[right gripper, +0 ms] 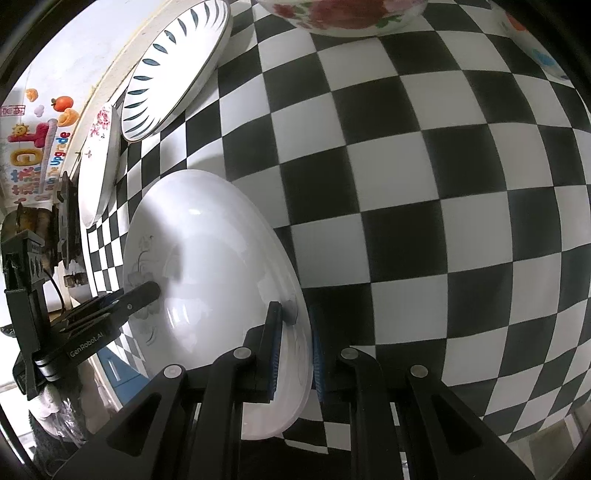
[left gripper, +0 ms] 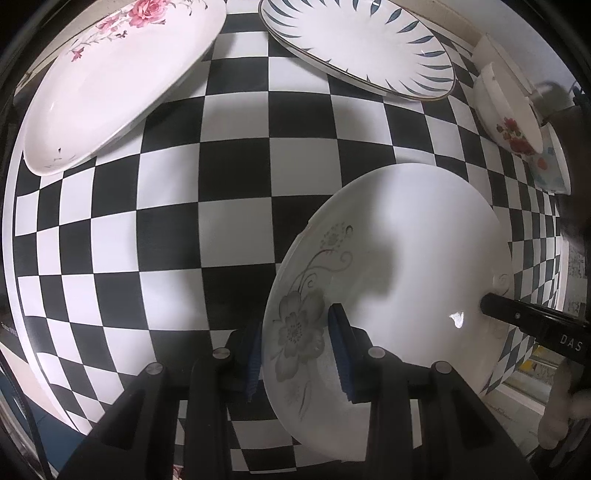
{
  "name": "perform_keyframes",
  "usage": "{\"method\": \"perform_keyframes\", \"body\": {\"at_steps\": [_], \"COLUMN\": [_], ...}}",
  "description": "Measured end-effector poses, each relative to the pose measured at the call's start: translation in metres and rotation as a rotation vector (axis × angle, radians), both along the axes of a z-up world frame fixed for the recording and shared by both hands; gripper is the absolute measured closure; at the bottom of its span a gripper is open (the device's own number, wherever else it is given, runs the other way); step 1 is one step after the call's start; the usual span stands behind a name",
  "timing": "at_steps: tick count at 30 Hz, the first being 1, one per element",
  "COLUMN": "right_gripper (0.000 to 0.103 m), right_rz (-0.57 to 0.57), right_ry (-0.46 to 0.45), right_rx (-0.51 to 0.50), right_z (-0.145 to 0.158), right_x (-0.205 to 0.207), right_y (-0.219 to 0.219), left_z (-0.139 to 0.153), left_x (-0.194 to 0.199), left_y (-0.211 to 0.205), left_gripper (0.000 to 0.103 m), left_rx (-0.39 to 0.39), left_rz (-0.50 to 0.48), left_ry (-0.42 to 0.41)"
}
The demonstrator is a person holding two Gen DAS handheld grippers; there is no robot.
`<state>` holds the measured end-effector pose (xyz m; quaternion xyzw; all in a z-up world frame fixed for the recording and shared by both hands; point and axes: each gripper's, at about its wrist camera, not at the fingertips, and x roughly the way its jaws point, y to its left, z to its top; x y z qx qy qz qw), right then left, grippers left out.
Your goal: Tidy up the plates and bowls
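**What We Can't Quite See**

The pink rose plate [left gripper: 122, 85] is cut off at the top edge in the left wrist view. The blue leaf plate [left gripper: 354, 48] is cut off at the top too, and it hides most of another plate under it.

Far right, two flower bowls [left gripper: 513, 122] sit one behind the other. The back one is mostly hidden and fuzzy.

The grey flower plate [left gripper: 406, 258] has its near rim hidden behind the left gripper [left gripper: 295, 354].

In the right wrist view, a red flower bowl [right gripper: 343, 14] is cut off at the top. The sticker words [right gripper: 37, 147] on the far left are too small to read well.
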<state>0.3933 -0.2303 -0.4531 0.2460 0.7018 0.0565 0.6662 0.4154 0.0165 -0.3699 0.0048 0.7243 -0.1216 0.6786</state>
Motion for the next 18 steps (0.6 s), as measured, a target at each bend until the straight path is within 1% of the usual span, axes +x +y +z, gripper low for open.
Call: {"method": "perform_keyframes", "body": {"at_steps": [1,4,8,12,15,17,18], "right_gripper": [0.086,0.086,0.085,0.084,0.084,0.084,0.083], "right_rz": [-0.001,0.005,0.007,-0.006,-0.009,0.002,0.009], "right_ry": [0.000,-0.006,-0.012,-0.013,-0.011,-0.031,-0.042], "right_rx": [0.001,0.001,0.003,0.024,0.028,0.004,-0.014], "right_z": [-0.001,-0.003,-0.005,-0.007,-0.004,0.007,0.013], "right_x": [0.000,0.001,0.001,-0.001,-0.002,-0.003,-0.003], "right_y": [-0.002,-0.004,-0.007,-0.010,-0.013,-0.014,-0.014], "left_z": [-0.007,-0.010,-0.006,0.001,0.008,0.012,0.021], "left_x": [-0.003,-0.007,-0.004,-0.001,-0.003,-0.009,-0.008], "left_y": [-0.009,-0.005,-0.002,0.001,0.009,0.018,0.024], "left_gripper": [0.072,0.072,0.072,0.072,0.072,0.072,0.072], "left_rx": [0.001,0.002,0.014,0.016,0.036,0.032,0.029], "left_rz": [0.000,0.000,-0.007,0.011,0.046,0.088,0.110], "left_ry": [-0.001,0.000,-0.009,-0.011,-0.049,-0.076,-0.092]}}
